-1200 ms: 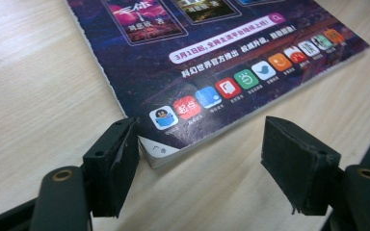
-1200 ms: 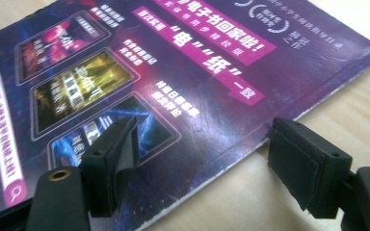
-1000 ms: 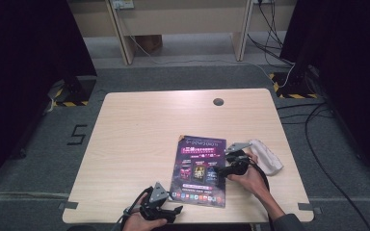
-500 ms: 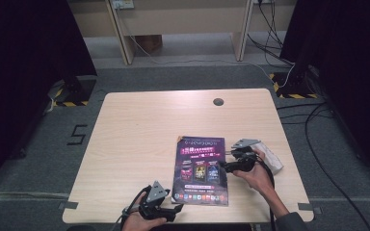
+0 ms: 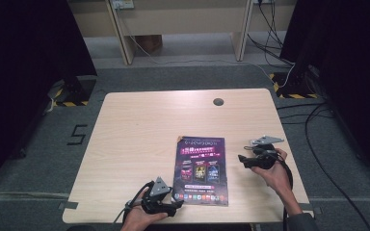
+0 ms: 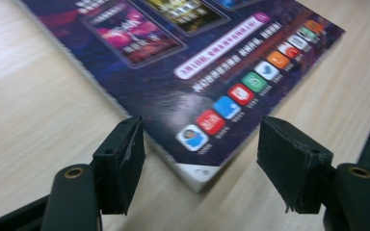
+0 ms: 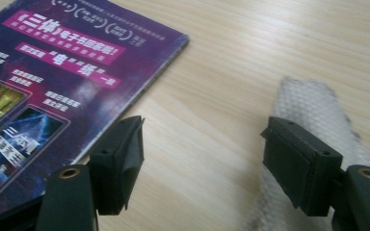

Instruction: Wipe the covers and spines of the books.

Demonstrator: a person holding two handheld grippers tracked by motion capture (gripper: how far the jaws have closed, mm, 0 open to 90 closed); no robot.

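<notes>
Purple booklet [image 5: 201, 169] flat on pale wood table [image 5: 139, 125], toward the near right, long axis running near-to-far. Left gripper [image 5: 166, 208] low at the near edge, jaws spread wide and holding nothing, aimed at the booklet's near left corner — in the left gripper view that corner [image 6: 200, 175] sits between the two jaws, just ahead of them, not yet touched. Right gripper [image 5: 250, 161] beside the booklet's right edge, well up its length, jaws likewise gaping and empty. White woven cloth [image 7: 313, 125] under or just behind the right-hand jaw in the right gripper view; touching or not — hard to say. Left gripper clearly the nearer to a graspable corner, lined up roughly along the booklet's near edge. Likely a slide forward and a pinch there, with thin pages lying flush on wood the main snag.
</notes>
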